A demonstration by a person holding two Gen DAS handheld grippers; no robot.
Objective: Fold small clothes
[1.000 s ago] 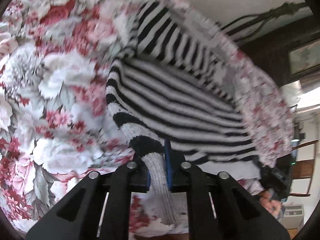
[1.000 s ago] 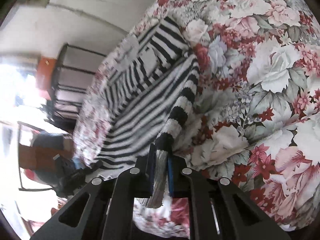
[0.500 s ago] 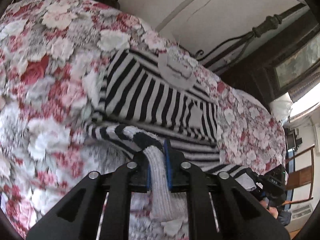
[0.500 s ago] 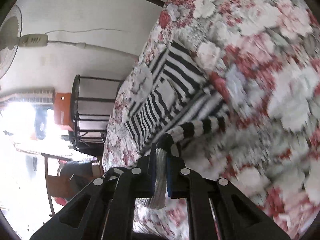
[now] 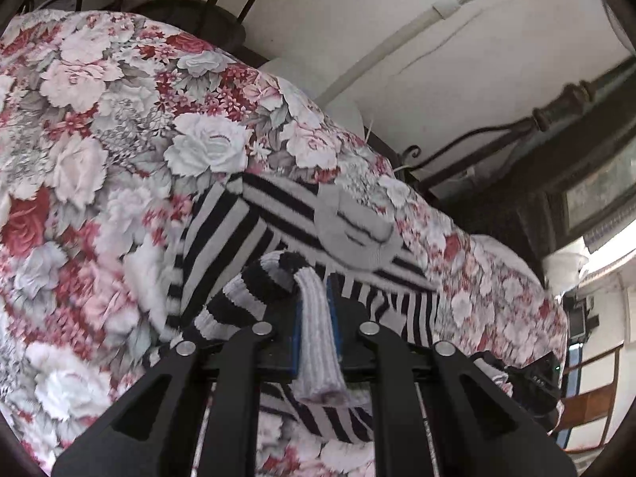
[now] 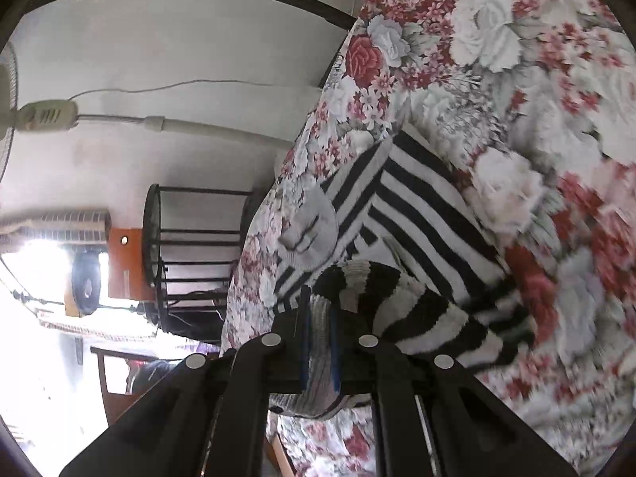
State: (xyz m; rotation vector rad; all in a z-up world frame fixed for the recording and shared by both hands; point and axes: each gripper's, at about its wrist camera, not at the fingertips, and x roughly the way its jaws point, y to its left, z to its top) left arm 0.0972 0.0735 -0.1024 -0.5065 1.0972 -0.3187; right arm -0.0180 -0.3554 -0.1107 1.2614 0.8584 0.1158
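A small black-and-white striped sweater (image 5: 254, 230) with a grey collar (image 5: 353, 230) lies on the floral bedspread (image 5: 99, 139). My left gripper (image 5: 316, 318) is shut on the sweater's grey ribbed hem, held above the bed with the lower part carried over toward the collar. My right gripper (image 6: 320, 330) is shut on the other corner of the grey hem, with a striped sleeve (image 6: 437, 318) bunched beside it. The sweater body (image 6: 417, 214) and the collar (image 6: 308, 234) also show in the right wrist view, lying past the lifted hem.
A dark metal bed frame (image 5: 556, 115) runs along the bed's far edge under a white wall. A fan (image 6: 39, 115) on a pole and a black wire rack (image 6: 190, 246) stand beyond the bed edge. The floral bedspread (image 6: 536, 79) spreads around the sweater.
Both grippers have lifted the hem and carried it forward over the sweater toward the collar. The flat lower body seen earlier is now doubled up, and both views tilt toward the wall.
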